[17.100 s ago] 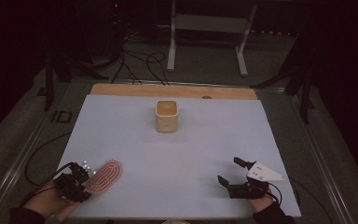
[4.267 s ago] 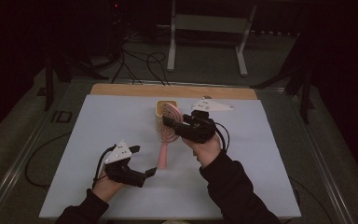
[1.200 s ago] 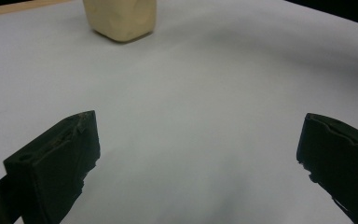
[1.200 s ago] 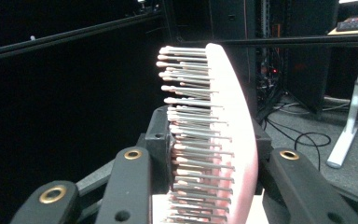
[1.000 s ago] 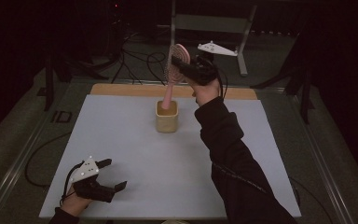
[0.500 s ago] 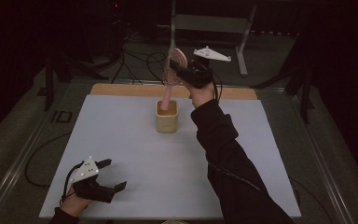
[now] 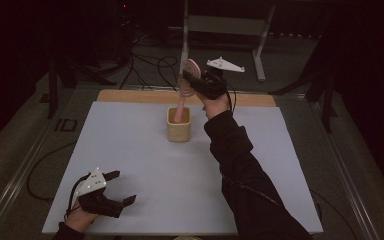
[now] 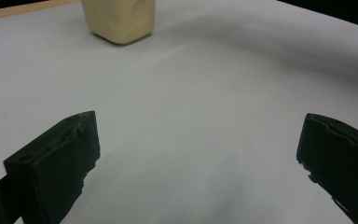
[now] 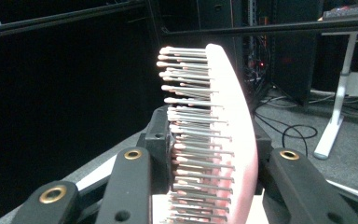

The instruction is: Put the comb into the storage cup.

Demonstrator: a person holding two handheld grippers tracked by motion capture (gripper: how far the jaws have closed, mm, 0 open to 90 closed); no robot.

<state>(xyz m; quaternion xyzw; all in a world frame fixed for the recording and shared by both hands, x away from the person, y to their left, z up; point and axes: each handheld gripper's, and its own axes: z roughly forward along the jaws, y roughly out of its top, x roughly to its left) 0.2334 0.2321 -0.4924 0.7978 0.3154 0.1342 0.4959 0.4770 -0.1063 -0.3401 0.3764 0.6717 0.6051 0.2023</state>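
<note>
A pink hairbrush [image 7: 186, 85] stands upright over the tan cup [image 7: 179, 124] at the back middle of the white table, its handle reaching down into the cup. My right gripper [image 7: 196, 82] is shut on the brush head, held high above the cup. In the right gripper view the bristled head [image 9: 214, 135] sits clamped between both jaws. My left gripper [image 7: 120, 189] rests open at the table's front left corner, nothing between its jaws. From the left gripper view the cup [image 8: 120, 18] stands far off across bare table.
The white table top [image 7: 130, 150] has a wooden strip [image 7: 130, 96] along its far edge. Beyond it are cables on the floor [image 7: 145, 62] and a grey desk frame [image 7: 230, 25]. Dark surroundings lie on both sides.
My right gripper has come down with the brush, so the handle reaches deeper into the cup. The left gripper has stayed put.
</note>
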